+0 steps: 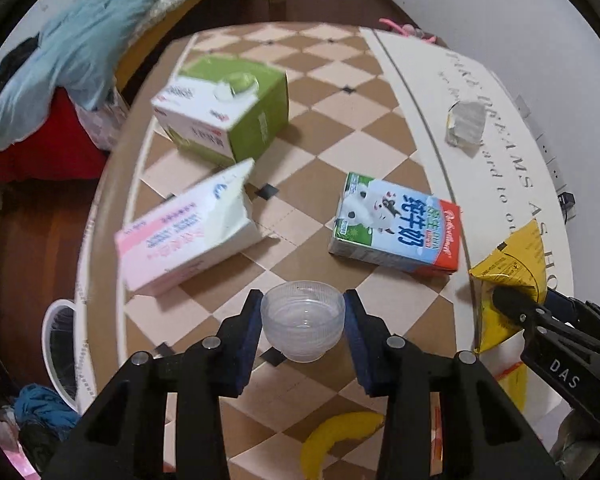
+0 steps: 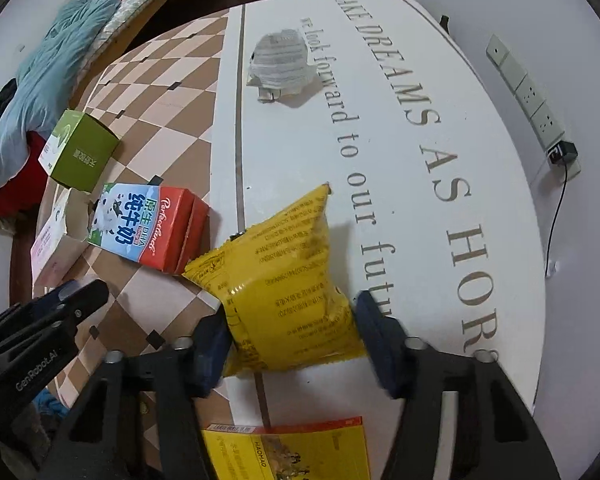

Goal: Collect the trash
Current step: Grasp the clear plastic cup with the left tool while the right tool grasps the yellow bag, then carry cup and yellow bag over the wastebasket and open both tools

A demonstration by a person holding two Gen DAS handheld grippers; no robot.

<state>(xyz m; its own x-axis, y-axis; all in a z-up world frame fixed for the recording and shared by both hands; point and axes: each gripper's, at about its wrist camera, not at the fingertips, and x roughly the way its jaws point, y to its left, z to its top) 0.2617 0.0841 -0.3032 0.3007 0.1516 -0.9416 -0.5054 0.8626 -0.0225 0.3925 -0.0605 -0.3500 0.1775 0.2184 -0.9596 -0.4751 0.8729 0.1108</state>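
My left gripper (image 1: 303, 322) is shut on a clear plastic cup (image 1: 302, 326), held above the table. My right gripper (image 2: 294, 336) is shut on a yellow snack bag (image 2: 288, 284), also seen at the right of the left wrist view (image 1: 508, 276). On the table lie a blue and red milk carton (image 1: 396, 226) (image 2: 148, 224), a torn pink and white carton (image 1: 188, 236), a green box (image 1: 224, 112) (image 2: 80, 152) and a crumpled silver wrapper (image 1: 464, 122) (image 2: 282, 64).
A yellow banana-shaped piece (image 1: 340, 440) and a yellow-orange packet (image 2: 292, 452) lie near the front edge. A white bin (image 1: 62, 354) stands on the floor left of the table. A bed with clothes (image 1: 80, 40) is at the left; a power strip (image 2: 528, 96) hangs on the right wall.
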